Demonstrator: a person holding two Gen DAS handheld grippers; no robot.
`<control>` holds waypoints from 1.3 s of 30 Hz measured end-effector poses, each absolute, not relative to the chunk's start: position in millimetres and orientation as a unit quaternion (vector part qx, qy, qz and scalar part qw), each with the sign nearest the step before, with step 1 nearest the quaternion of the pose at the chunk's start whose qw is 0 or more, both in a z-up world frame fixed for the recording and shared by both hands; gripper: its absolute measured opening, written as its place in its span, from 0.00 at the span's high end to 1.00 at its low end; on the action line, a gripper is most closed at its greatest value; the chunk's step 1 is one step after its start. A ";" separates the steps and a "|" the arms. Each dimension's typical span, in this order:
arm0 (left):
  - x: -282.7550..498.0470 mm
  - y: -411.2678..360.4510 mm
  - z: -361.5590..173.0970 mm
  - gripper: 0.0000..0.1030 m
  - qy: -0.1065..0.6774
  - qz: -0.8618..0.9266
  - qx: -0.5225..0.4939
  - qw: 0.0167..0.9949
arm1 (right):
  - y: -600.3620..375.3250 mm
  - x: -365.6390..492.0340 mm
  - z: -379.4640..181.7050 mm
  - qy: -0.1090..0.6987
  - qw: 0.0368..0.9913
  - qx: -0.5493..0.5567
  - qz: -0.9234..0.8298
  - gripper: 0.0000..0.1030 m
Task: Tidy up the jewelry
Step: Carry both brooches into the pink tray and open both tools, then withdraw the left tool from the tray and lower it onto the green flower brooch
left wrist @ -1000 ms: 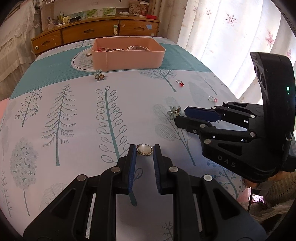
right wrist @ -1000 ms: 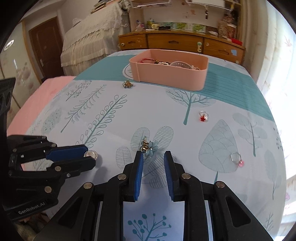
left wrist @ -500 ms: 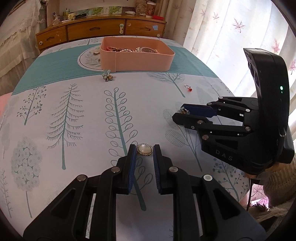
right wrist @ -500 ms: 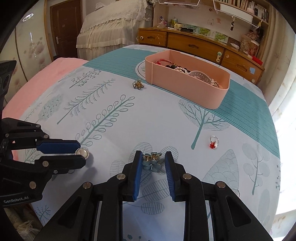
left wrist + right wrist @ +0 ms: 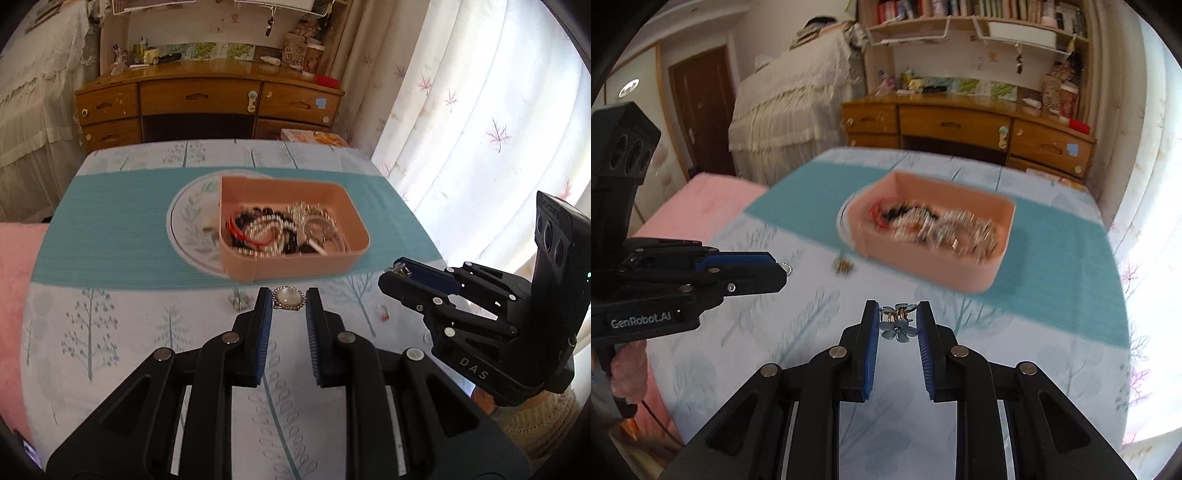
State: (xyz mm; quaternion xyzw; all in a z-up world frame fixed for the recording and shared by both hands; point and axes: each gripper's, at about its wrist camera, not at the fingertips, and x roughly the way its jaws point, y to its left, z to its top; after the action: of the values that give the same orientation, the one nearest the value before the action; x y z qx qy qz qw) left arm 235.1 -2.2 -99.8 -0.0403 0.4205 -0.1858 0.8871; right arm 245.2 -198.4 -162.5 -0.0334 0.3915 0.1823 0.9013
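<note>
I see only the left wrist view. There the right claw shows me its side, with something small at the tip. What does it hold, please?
Observer: A blue flower clip with a gold clasp, pinched in the right claw.
Operator: Is the clip already over the pink box?
Observer: Not yet. In the right wrist view the pink box lies beyond the clip, with a strip of printed cloth showing between them.
Operator: Does that view also show my left claw?
Observer: Yes, from the side, at the left edge. The left claw is shut on the brooch, and only the brooch's beaded rim sticks out past the tip.
</note>
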 end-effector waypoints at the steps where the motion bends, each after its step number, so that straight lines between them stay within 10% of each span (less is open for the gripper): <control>1: 246.3 -2.1 -92.9 0.85 0.417 -0.184 -0.041 0.889 | -201.0 254.8 -153.2 0.386 0.905 -0.023 0.178 0.80; 17: 362.9 -29.9 -124.4 0.84 0.484 -0.173 -0.043 0.857 | -221.4 369.7 -140.4 0.439 0.887 0.097 0.106 0.77; 25: 366.2 -28.4 -137.6 0.65 0.507 -0.172 -0.041 0.844 | -231.2 372.5 -162.9 0.446 0.881 0.126 0.092 0.65; 39: 315.0 -5.4 -92.4 0.64 0.475 -0.173 -0.007 0.863 | -237.8 313.9 -122.8 0.408 0.903 0.094 0.098 0.65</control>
State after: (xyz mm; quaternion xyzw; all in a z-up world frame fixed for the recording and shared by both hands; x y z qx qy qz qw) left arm 315.0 -5.4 -92.4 -0.0066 0.4750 -0.1725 0.8629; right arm 313.9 -237.8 -122.8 0.0939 0.4082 0.0977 0.9028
